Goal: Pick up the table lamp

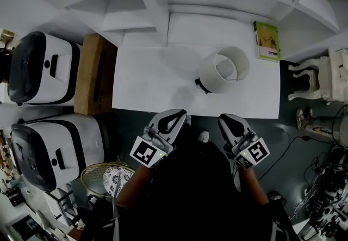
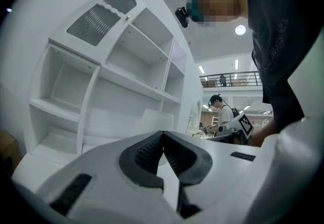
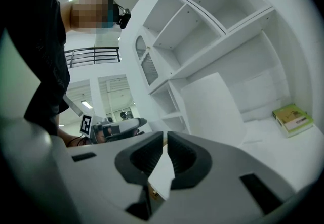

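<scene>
Head view: table lamp (image 1: 223, 70) on white counter (image 1: 147, 82), at 1 o'clock from left gripper (image 1: 175, 116), 12 o'clock from right gripper (image 1: 228, 120), well apart from both.
Left gripper view: fingers (image 2: 147, 153) closed, empty.
Right gripper view: fingers (image 3: 144, 158) closed, empty; lamp at 1 o'clock.

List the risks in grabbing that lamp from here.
1. Both the left gripper and the right gripper have their jaws together; reaching like that may just shove the table lamp across the desk.
2. Its wide shade hides whatever is under it, so gripping the shade could tip or dent it.
</scene>
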